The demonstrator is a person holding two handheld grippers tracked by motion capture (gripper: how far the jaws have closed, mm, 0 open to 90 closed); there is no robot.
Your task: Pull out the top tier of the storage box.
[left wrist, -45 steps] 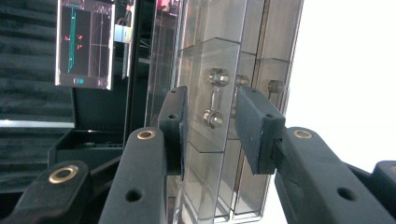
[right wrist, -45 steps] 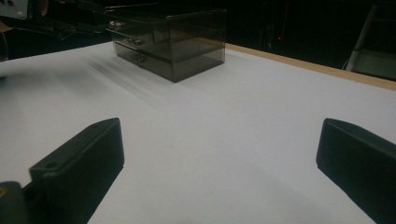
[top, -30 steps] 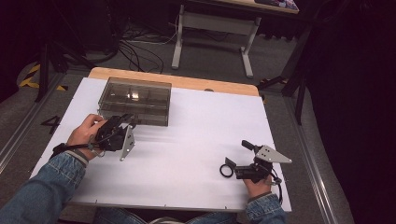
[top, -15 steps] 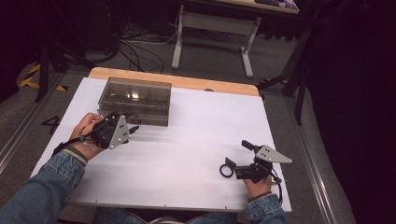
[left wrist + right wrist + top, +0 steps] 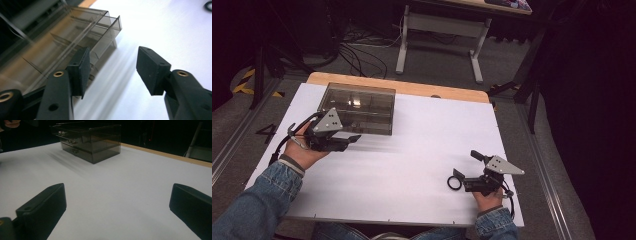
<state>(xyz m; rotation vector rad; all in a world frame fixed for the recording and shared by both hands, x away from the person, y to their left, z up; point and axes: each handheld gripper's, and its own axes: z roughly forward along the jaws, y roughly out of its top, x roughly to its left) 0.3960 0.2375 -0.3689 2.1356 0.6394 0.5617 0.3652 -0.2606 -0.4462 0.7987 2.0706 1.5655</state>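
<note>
Hovering beside the smoky plastic drawer box [image 5: 358, 108] at the table's [image 5: 412, 165] far left, the left gripper [image 5: 353, 138] is holding nothing, its jaws having just been opening to about half. The right gripper [image 5: 460, 183] is resting wide open and empty near the table's front edge. The box is looking light, stiff, slick and crackable, so its small drawer knobs [image 5: 72, 142] are probably offering the best hold.

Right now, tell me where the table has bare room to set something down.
The widest bare patch is mid-table, between the left gripper and the right gripper. The far right stretch, beside the smoky drawer box up to the wooden edge, is also free. It is crowded at the box's front, where the left gripper hovers.
</note>
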